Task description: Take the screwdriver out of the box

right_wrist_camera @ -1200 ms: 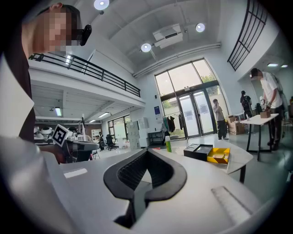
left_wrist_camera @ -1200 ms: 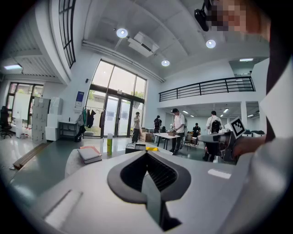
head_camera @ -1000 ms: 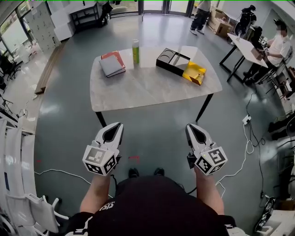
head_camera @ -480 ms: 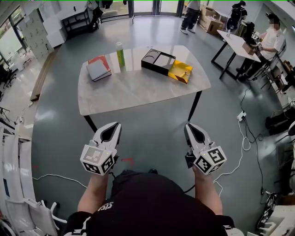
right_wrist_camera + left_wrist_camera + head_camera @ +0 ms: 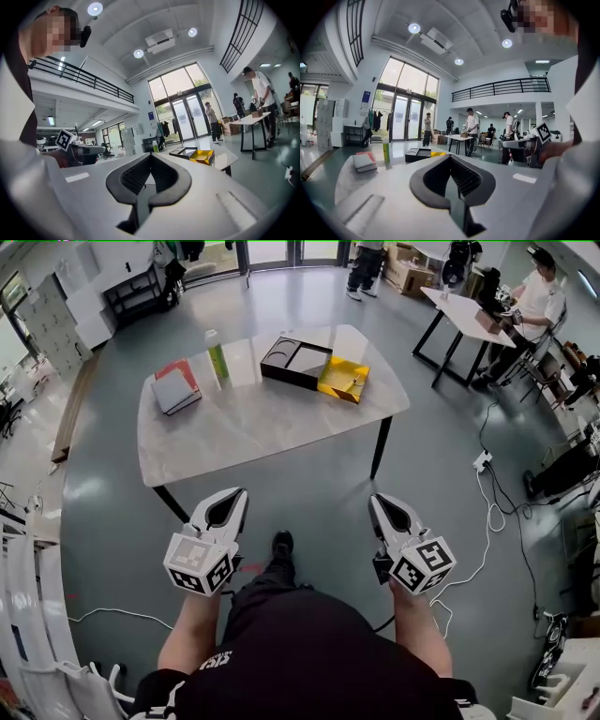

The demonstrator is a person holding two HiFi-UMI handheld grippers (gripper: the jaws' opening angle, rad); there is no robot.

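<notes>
The left hand-held gripper (image 5: 234, 498) was closed on nothing, well short of the desk (image 5: 253, 423). On the desk's far side sat the black box (image 5: 295, 362); no screwdriver could be made out in it. The right hand-held gripper (image 5: 382, 505) was likewise closed and empty. This looked like the approach; next would probably come reaching the box and opening the jaws.

Ahead of us stands the surface (image 5: 272, 423). On it, from left to right, we see a book (image 5: 175, 388), a bottle (image 5: 217, 357) near it, then the box (image 5: 296, 362) with a tray (image 5: 344, 381) against its right side. Our left tongs (image 5: 236, 494) and right tongs (image 5: 377, 500) sit side by side, well apart, short of its near edge.
</notes>
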